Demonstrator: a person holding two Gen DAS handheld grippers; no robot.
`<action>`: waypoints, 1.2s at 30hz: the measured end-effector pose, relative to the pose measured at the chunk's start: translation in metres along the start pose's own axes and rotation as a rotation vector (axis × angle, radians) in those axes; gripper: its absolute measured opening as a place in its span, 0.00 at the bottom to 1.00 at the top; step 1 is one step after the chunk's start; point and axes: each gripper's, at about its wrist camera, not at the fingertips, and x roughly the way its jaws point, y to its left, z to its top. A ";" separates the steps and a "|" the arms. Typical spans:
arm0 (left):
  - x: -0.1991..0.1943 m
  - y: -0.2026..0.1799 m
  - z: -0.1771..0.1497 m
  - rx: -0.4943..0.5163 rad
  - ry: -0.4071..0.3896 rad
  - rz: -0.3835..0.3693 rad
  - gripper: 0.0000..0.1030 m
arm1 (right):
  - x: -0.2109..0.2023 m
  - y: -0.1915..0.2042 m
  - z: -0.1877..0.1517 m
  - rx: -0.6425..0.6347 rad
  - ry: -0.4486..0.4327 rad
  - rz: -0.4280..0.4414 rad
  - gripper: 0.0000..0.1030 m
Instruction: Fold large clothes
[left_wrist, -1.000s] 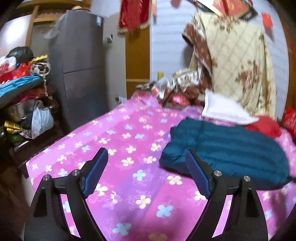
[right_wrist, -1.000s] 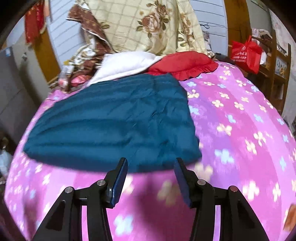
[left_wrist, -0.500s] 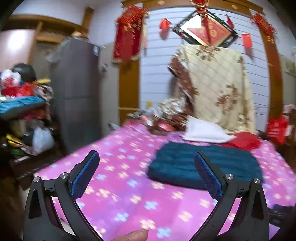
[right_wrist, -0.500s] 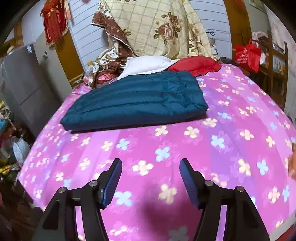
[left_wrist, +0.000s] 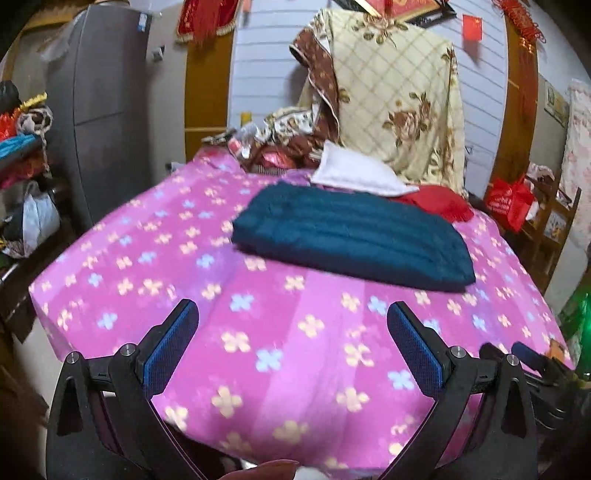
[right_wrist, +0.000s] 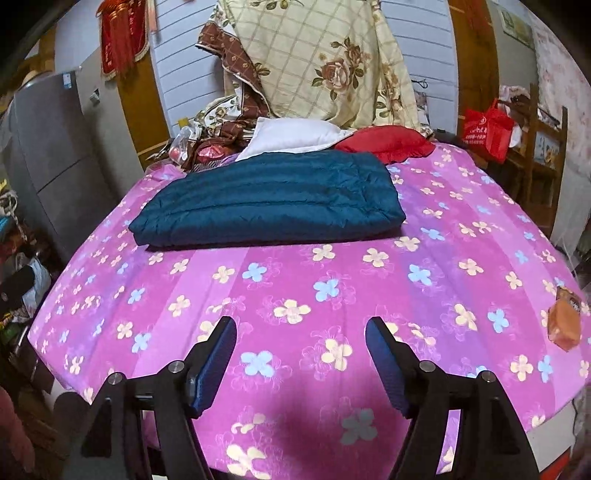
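Lying folded, jacket (right_wrist: 269, 199); pillows (right_wrist: 295, 138) touching behind

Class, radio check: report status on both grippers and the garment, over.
Left gripper open, empty. Right gripper open, empty. Teal jacket lies folded on pink bedspread, untouched. White pillow and red cushion behind it.

A dark teal quilted puffer garment (right_wrist: 269, 197) lies folded into a flat, roughly rectangular bundle on the far half of the pink flower-printed bed cover (right_wrist: 332, 280). Horizontal stitched channels run along its length, and the layered edges show at its near left corner. Its far edge sits against a white pillow (right_wrist: 291, 136) and a red ruffled cushion (right_wrist: 388, 142). In the left wrist view the same bundle (left_wrist: 354, 236) lies slanted, nothing gripping it.
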 end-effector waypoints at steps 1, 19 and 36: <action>-0.002 -0.003 -0.003 0.002 0.009 -0.002 0.99 | -0.001 0.002 -0.001 -0.006 0.001 -0.002 0.68; -0.013 -0.019 -0.022 0.061 0.072 -0.038 0.99 | -0.013 0.013 -0.013 -0.031 0.020 -0.065 0.70; -0.012 -0.021 -0.028 0.102 0.082 -0.023 0.99 | -0.038 0.008 -0.010 -0.031 -0.093 -0.133 0.73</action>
